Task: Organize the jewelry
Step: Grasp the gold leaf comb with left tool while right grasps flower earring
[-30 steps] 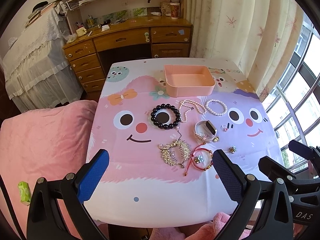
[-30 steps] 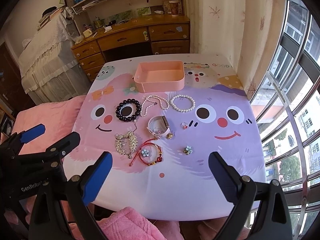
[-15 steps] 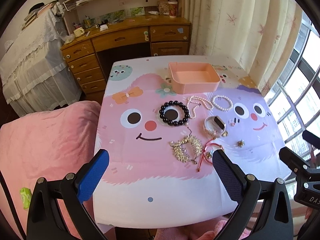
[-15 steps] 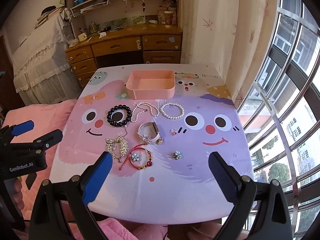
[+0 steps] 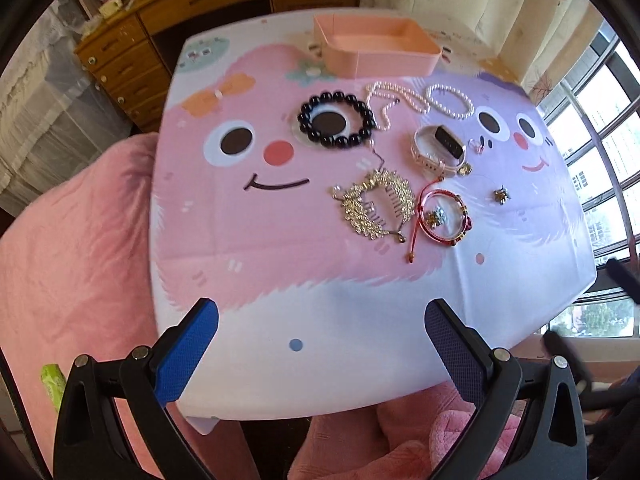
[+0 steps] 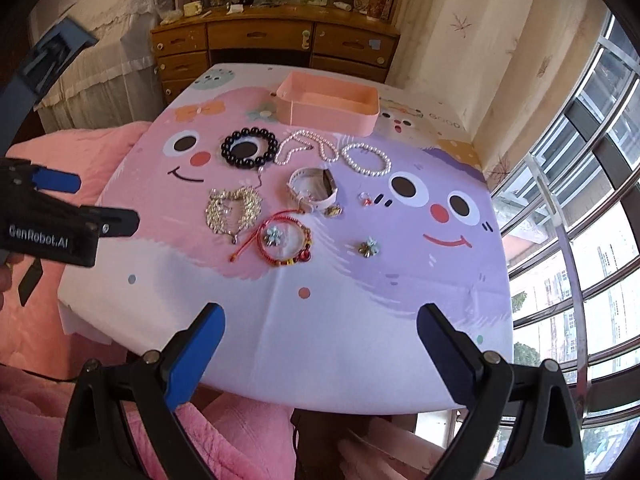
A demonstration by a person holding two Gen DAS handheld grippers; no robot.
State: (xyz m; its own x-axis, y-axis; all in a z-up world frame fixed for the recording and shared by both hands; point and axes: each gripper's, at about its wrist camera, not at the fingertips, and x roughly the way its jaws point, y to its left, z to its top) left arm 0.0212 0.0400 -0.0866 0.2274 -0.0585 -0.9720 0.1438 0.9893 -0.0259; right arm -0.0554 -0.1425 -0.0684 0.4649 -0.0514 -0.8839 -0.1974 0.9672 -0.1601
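Left wrist view. Left gripper [image 5: 320, 344]: jaws spread wide, holding nothing, now lower and nearer the table [image 5: 280, 360] edge than half a second ago. Pink tray [image 5: 376, 46] at 12 o'clock, apparently empty. Black bead bracelet [image 5: 336, 125] at 12; pearl necklace [image 5: 394, 100] and pearl bracelet [image 5: 450, 101] toward 1, just short of the tray. White watch [image 5: 438, 150] at 1. Gold comb piece [image 5: 376, 208] centre, just beside the red cord bracelet [image 5: 442, 218], whose flower charm [image 5: 436, 216] lies inside the loop. Loose flower charm [image 5: 501, 195] at 2, apart.

Right wrist view. Right gripper [image 6: 320, 350]: released, nothing between the fingers, likewise closer to the table than before. Left tool seen at 9, off the table edge. Same pieces spread between centre and 12; small ring [image 6: 365, 198] just right of the watch.

Judgement: both tools have closed in, nothing picked up yet; every item awaits transfer to the tray, nearest ones the red bracelet and gold piece.
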